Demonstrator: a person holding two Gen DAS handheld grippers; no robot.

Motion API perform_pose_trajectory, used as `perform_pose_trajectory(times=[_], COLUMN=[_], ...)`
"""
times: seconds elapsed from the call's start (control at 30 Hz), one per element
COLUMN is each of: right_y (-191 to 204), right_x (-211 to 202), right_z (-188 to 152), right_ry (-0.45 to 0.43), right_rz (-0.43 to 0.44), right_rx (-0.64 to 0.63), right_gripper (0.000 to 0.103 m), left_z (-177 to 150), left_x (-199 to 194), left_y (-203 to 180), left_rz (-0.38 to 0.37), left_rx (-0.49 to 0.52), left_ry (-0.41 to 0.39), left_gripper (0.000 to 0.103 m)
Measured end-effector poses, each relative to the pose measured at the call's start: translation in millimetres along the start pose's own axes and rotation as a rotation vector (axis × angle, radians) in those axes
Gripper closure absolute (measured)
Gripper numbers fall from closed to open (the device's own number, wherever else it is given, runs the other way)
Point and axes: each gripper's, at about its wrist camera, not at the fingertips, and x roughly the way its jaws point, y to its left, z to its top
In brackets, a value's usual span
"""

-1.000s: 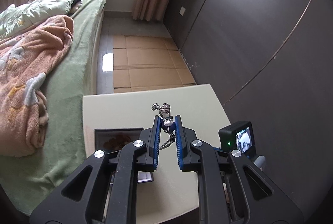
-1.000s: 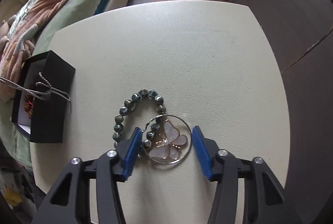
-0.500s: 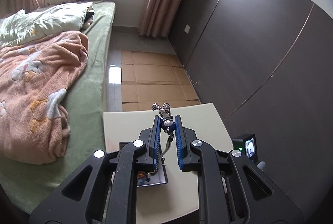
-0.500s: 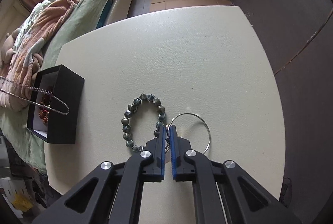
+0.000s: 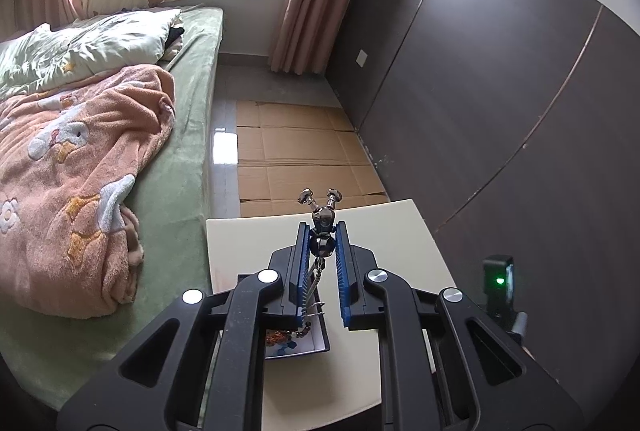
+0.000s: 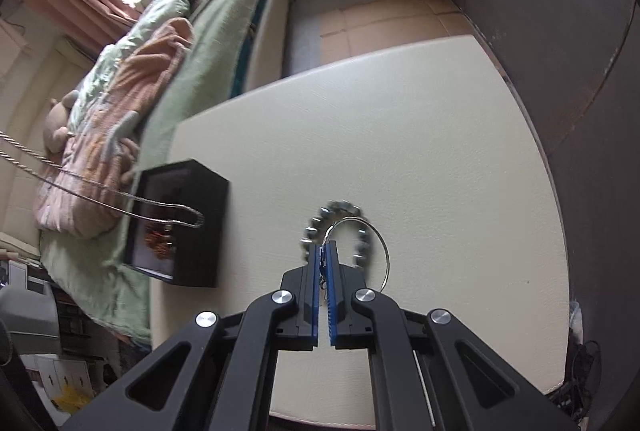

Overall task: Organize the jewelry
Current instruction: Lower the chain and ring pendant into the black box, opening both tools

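My left gripper [image 5: 322, 231] pinched the figurine pendant [image 5: 322, 235], its chain [image 6: 120, 193] dangling above the black box [image 6: 181, 223]. My right gripper [image 6: 324, 255] clamped the ring pendant [image 6: 374, 247] beside the bead bracelet [image 6: 320, 223]. Lowering slowly should coil the chain inside.

The right gripper [image 6: 324, 251] has its blue pads pressed nearly together on the pendant [image 6: 322, 277], whose thin metal hoop [image 6: 382, 237] arcs out to the right of the fingers. Just beyond the fingertips a beaded bracelet [image 6: 335, 209] lies blurred on the cream table [image 6: 420, 135]. To the left an open black box [image 6: 188, 231] stands near the table's left edge with reddish jewelry inside. A silver chain [image 6: 120, 195] hangs in from the left, its looped end over the box. A bed [image 6: 192, 43] lies far left.
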Motion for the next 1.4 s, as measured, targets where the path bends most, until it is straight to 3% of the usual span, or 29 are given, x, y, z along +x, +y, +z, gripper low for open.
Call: perform_pose_trajectory(times=[0.43,0.63,0.83,0.9,0.97,1.03,1.13,1.4], right_y=[91,130,142,142,140,140,138,150], right_x=[-49,-53,-37,-32,-26,-21,-14,4], right_z=[24,29,29,28,27,26,25,25], right_ry=[-0.104,-0.109,-0.082,-0.071,-0.063,-0.056,-0.046,-0.03], right_rz=[0.136,0.177,0.18,0.181,0.179,0.177,0.178,0.188], right_rx=[-0.128,-0.181,-0.179,-0.174,-0.173,-0.173,-0.169,-0.208], right_gripper=[0.1,0.1,0.1,0.1,0.1,0.1,0.1,0.099], left_z=[21,11,-8,-16,-25,-33,-47,-92], left_x=[-36,-21,10,23,32,35,40,34], left_y=[-3,3,13,18,25,33,51,96], left_rz=[0.02,0.0,-0.029,-0.048,-0.051,-0.048,-0.045,0.016], left_rx=[0.032,0.019,-0.021,-0.04,-0.063,-0.079,-0.12,-0.195], left_ry=[-0.057,-0.022,0.029,0.049,0.051,0.033,0.038,0.014], left_gripper=[0.09,0.09,0.09,0.082,0.047,0.035,0.034,0.019])
